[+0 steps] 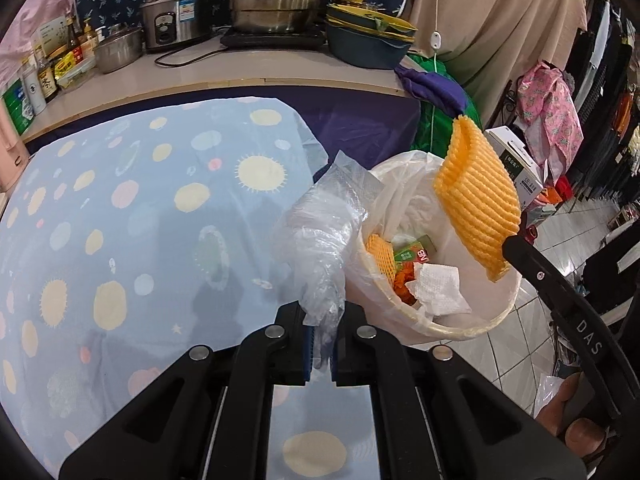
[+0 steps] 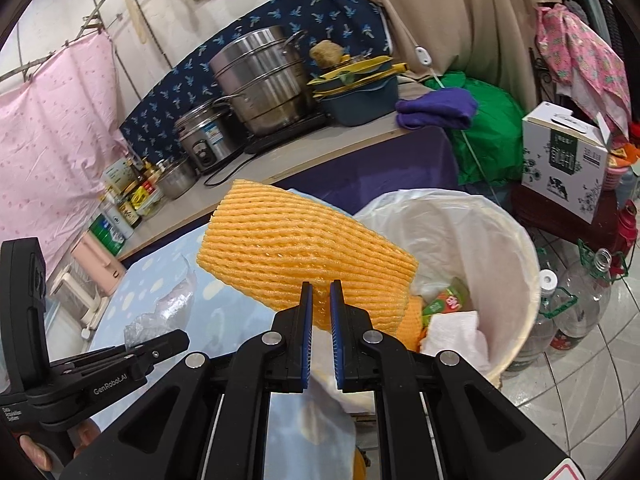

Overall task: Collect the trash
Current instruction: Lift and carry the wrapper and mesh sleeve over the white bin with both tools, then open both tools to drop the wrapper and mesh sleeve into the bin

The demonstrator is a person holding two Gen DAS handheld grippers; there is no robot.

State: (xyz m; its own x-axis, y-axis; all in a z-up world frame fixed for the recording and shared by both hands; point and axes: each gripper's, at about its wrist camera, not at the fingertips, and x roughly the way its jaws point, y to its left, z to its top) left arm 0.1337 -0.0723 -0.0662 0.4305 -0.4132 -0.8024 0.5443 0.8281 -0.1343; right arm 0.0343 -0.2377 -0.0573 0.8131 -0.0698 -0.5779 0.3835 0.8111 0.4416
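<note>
**Two bits of trash, one bin, and not much room to miss**

The left gripper (image 1: 320,354) is squeezed tight on a crinkly clear plastic bag (image 1: 320,240). The bag sticks up past the tips and leans toward the trash bin (image 1: 472,322), which sits just ahead and to the right of this gripper. Most of the bag hangs over the spotty blue tablecloth (image 1: 132,208), not over the bin. If the jaws let go here, I think the bag drops on the cloth or slides down the outside of the bin.

The right gripper (image 2: 321,300) is pinched on the bottom edge of an orange foam net (image 2: 304,252). The net stands up in front of its tips. The bin opening (image 2: 516,240) is ahead and to the right of it. The net looks light and springy, so it could bounce off the rim or float sideways when dropped.

The two tools are close together. In the right wrist view the left gripper (image 2: 176,338) is just to the left and lower. They could bump if both go for the bin at once.

The thin white liner (image 1: 394,184) could also snag on a tip and get pulled off the rim.

The bin already holds a tissue (image 1: 438,288), a green carton (image 1: 414,254) and another orange net (image 1: 380,254).
</note>
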